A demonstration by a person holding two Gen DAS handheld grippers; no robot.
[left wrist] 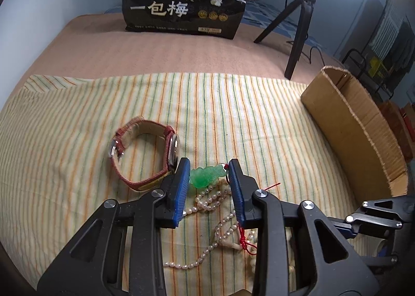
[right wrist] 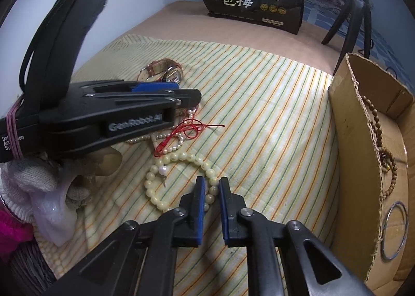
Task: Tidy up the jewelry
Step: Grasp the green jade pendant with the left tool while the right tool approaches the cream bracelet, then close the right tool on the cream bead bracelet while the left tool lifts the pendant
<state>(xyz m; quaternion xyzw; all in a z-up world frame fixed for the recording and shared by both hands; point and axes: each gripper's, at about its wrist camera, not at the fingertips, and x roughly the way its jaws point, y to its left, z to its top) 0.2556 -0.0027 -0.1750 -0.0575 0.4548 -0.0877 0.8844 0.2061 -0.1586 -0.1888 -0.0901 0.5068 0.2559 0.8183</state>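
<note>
Between the open left gripper [left wrist: 208,166] lies the jade pendant [left wrist: 206,173]; the open right gripper [right wrist: 211,184] straddles the cream bracelet [right wrist: 181,179].

On the bed: one wristwatch [left wrist: 145,150], one green pendant [left wrist: 206,175], one pearl strand [left wrist: 207,202], one cream bead bracelet [right wrist: 181,181]. In the single cardboard box [right wrist: 347,140]: one brown bead string [right wrist: 376,124], one metal bangle [right wrist: 394,231]. Two hand-held grippers: left [left wrist: 208,166], right [right wrist: 212,184].

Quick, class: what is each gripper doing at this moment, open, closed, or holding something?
Left gripper: open, jaws either side of the green jade pendant, not clamped.
Right gripper: open, jaws straddling the pale bead bracelet, not gripping it.
</note>
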